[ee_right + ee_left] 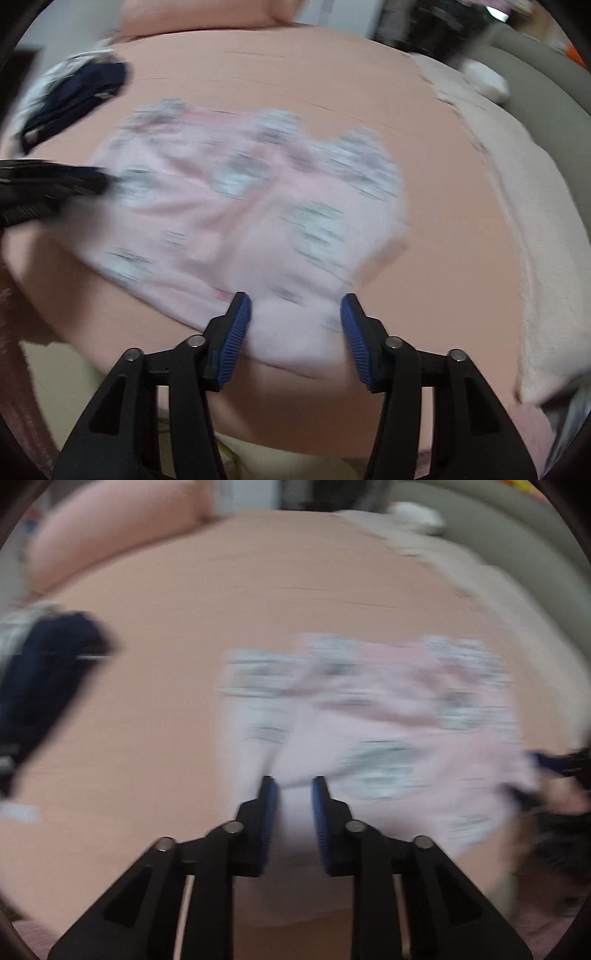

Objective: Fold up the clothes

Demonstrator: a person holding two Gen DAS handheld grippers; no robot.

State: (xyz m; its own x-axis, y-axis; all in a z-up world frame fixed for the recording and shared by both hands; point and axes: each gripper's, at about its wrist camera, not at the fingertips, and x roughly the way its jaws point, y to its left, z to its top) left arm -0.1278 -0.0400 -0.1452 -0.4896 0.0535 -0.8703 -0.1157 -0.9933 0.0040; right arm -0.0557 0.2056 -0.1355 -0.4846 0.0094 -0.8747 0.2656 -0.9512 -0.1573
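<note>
On the bed (177,635), across the peach sheet, I have one pink printed garment (388,716) lying roughly flat, its near edge toward both cameras. Both views are smeared by motion blur, so I cannot say what kind of garment it is.

Left gripper (293,786): jaws narrow. Pale pink cloth runs between the blue pads in the left wrist view, but a gap shows on either side of it. I cannot tell whether the pads are pressing the cloth.

Right gripper (295,306): jaws stand wide, well apart. The garment's near edge lies between and just beyond them, and neither pad touches the fabric. I read this as not gripping.

Key relation: the garment lies straight ahead of and below both grippers. Its long axis appears to run across the view, left to right, from one gripper to the other. The left gripper sits at the garment's left near corner and shows at the left edge of the right wrist view. The right gripper sits at the near edge toward the garment's right side. Both are about equally close, each at its own end.

Judgement: an early fold step. Any lift of the near edge needs a secure pinch from both, and the right has none now.

Elsewhere: a dark navy garment (77,96) lies well apart at the far left, and a pale blanket (532,206) runs along the bed's right side.
</note>
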